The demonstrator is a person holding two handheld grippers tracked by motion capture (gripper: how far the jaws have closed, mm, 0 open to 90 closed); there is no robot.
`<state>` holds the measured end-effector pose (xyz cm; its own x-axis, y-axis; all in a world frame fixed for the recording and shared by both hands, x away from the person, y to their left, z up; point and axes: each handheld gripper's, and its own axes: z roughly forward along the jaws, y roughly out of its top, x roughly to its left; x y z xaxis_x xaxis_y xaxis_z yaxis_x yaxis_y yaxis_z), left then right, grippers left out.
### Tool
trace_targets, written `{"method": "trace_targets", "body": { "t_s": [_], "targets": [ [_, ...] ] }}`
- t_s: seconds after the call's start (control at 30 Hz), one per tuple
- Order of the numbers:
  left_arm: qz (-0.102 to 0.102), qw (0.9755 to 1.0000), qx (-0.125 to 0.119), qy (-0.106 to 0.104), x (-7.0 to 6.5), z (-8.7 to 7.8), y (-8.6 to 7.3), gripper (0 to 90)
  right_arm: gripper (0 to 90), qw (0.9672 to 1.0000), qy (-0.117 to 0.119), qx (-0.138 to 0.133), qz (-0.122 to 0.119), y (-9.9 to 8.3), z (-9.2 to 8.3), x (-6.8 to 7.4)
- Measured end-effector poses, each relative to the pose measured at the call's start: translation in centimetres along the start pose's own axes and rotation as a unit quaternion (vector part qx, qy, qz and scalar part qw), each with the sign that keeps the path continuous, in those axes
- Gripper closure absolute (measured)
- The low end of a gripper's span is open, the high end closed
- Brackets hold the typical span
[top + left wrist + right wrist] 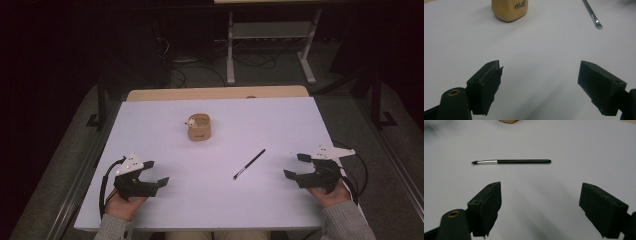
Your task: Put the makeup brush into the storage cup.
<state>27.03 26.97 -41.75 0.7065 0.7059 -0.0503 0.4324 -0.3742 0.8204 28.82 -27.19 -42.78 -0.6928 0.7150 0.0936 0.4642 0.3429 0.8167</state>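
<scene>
White tabletop [165, 130] ahead: my right gripper [300, 166], jaws apart, faces a probably light, slim brush [249, 164] at twelve o'clock; I'd grip mid-handle.

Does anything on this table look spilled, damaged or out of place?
Nothing is spilled or broken. The brush lies flat and slanted on the bare table, apart from the tan cup. The left gripper's pad looks a little frayed at its edge.
</scene>
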Motion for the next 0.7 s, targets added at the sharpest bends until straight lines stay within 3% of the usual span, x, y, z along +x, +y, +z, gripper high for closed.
{"method": "trace_targets", "body": {
  "t_s": [0.4, 0.57, 0.7],
  "targets": [
    [0.002, 1.0000, -0.001, 0.006, -0.3, -0.2, 0.1, 17.7, 16.7, 1.0000, 0.002, 0.007, -0.005, 0.2, 0.4, 0.1],
    [-0.010, 0.9999, -0.007, -0.006, -0.7, -0.2, 0.6, 17.7, 16.6, 1.0000, 0.003, 0.008, -0.005, 0.3, 0.4, 0.3],
    [-0.001, 0.9999, -0.005, -0.012, -1.5, 0.3, 1.7, 20.9, 16.6, 1.0000, 0.003, 0.003, -0.004, 0.4, 0.2, 0.5]
  ]
}}
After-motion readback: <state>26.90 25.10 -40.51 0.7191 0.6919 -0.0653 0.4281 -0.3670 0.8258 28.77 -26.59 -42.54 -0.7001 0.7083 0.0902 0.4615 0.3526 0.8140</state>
